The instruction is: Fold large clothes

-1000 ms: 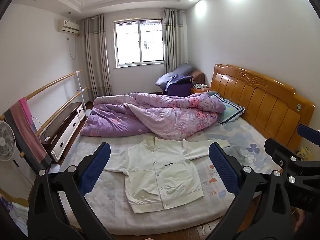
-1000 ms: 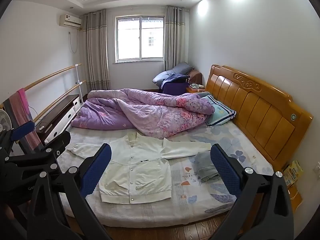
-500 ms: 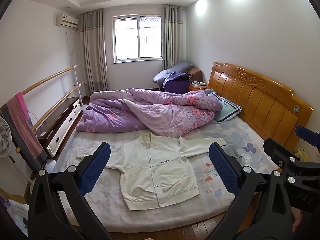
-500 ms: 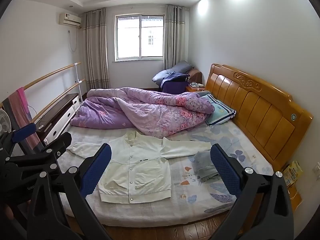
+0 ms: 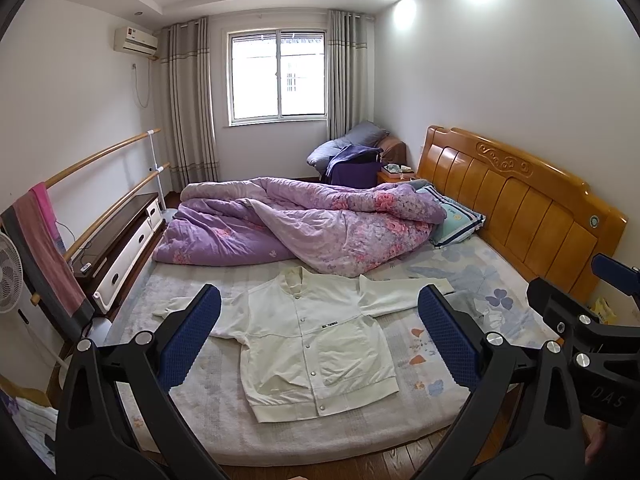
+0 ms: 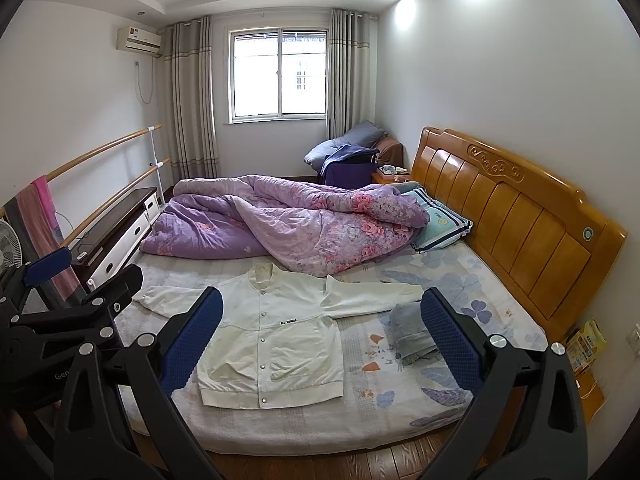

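Observation:
A white button-front jacket [image 5: 316,336] lies flat and face up on the near half of the bed, sleeves spread to both sides; it also shows in the right wrist view [image 6: 276,332]. My left gripper [image 5: 320,340] is open and empty, held off the bed's near edge, well back from the jacket. My right gripper [image 6: 324,340] is open and empty at the same distance, to the right of the left one. A folded grey garment [image 6: 412,336] lies on the bed right of the jacket.
A crumpled purple floral quilt [image 5: 304,228] covers the far half of the bed, with a pillow [image 5: 456,216] by the wooden headboard [image 5: 520,200]. A low cabinet [image 5: 120,240], wall rails, hanging towels and a fan stand at the left.
Both grippers have drawn back slightly and tilted up, so the bed and jacket sit lower and smaller in view. Both stay open. The jacket has not moved.

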Demonstrator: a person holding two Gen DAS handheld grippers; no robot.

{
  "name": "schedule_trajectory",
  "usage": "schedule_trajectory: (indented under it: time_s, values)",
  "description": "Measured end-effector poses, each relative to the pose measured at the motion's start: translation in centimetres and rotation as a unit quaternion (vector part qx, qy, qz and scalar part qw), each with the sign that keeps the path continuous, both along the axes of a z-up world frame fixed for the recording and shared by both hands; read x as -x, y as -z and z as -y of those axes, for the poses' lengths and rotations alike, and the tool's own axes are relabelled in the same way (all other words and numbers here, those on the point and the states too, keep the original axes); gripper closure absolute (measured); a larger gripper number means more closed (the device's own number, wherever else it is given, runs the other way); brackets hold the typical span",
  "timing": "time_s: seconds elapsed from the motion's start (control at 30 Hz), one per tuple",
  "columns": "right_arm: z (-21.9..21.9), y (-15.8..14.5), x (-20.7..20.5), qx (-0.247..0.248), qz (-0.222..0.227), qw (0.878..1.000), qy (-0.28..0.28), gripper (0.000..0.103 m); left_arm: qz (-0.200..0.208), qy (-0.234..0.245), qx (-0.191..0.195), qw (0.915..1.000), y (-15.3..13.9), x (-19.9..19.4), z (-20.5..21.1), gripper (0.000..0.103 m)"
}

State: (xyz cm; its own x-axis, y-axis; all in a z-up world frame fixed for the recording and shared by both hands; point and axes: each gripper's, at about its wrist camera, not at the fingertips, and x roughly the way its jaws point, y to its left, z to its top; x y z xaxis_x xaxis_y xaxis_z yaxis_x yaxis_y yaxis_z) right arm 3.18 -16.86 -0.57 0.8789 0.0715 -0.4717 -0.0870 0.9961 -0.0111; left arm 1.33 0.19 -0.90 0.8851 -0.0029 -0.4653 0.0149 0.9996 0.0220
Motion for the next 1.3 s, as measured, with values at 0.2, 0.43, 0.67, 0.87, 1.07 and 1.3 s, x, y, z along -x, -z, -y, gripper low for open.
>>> schedule_trajectory:
  time_s: [0.2, 0.43, 0.67, 0.87, 1.07, 1.3]
  values:
    - [0.1, 0.0, -0.1, 0.001, -0.001, 1.000, 0.001, 0.007, -0.001, -0.001, -0.002, 1.0000, 0.1, -0.2, 0.4, 0.005]
    - [0.0, 0.1, -0.4, 0.004, -0.004, 1.000, 0.004, 0.007, -0.005, 0.002, 0.005, 1.0000, 0.0, -0.5, 0.1, 0.005]
    - [-0.1, 0.2, -0.3, 0.005, -0.006, 1.000, 0.005, 0.007, -0.006, 0.002, 0.007, 1.0000, 0.1, -0.8, 0.1, 0.005]
    - [-0.1, 0.3, -0.3, 0.008, -0.007, 1.000, 0.009, 0.007, -0.008, 0.004, 0.012, 0.9999, 0.4, -0.9, -0.2, 0.005]
    - [-0.4, 0.1, -0.2, 0.008, -0.009, 1.000, 0.011, 0.007, -0.007, 0.005, 0.011, 0.9999, 0.5, -1.1, -0.2, 0.005]
    - [-0.8, -0.2, -0.2, 0.010, -0.008, 1.000, 0.012, 0.007, -0.004, 0.005, 0.012, 0.9999, 0.6, -0.9, -0.3, 0.005]
